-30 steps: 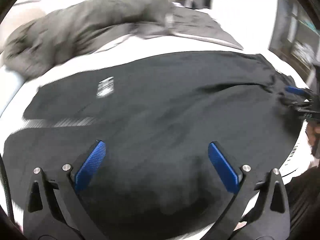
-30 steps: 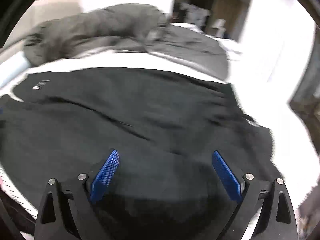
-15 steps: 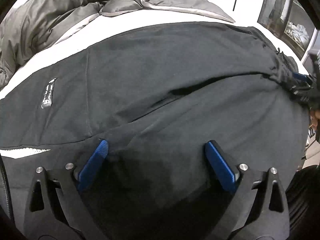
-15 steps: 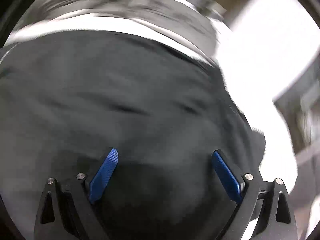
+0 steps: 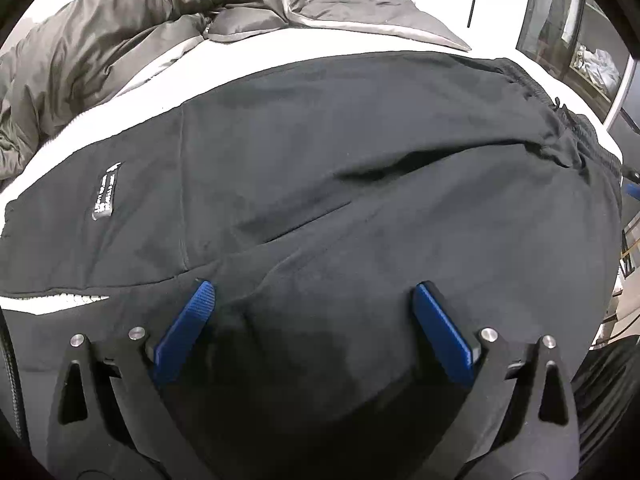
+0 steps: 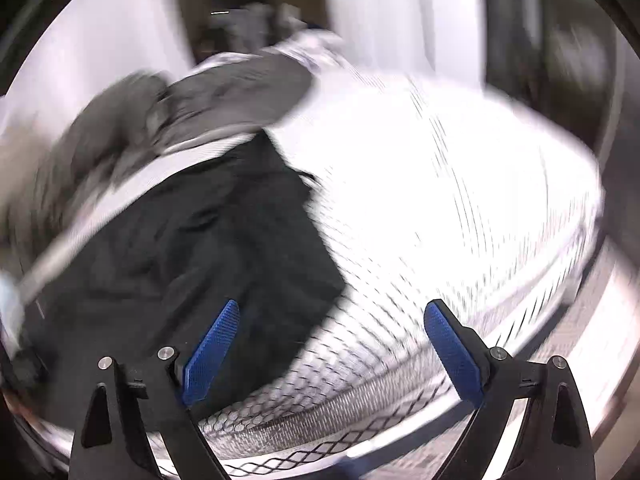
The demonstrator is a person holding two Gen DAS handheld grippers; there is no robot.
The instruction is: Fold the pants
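Your left gripper (image 5: 312, 320) hangs wide open over the black pants (image 5: 360, 184), spread on the white bed (image 5: 248, 56). Your right gripper (image 6: 332, 344), also wide open, has swung right; the pants now sit at its 10 o'clock.

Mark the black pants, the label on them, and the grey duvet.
pants (image 5: 400, 184): left wrist view, middle of the fabric.
label (image 5: 105, 192): left wrist view, centre of the patch.
duvet (image 5: 120, 36): left wrist view, bunched part at upper left.
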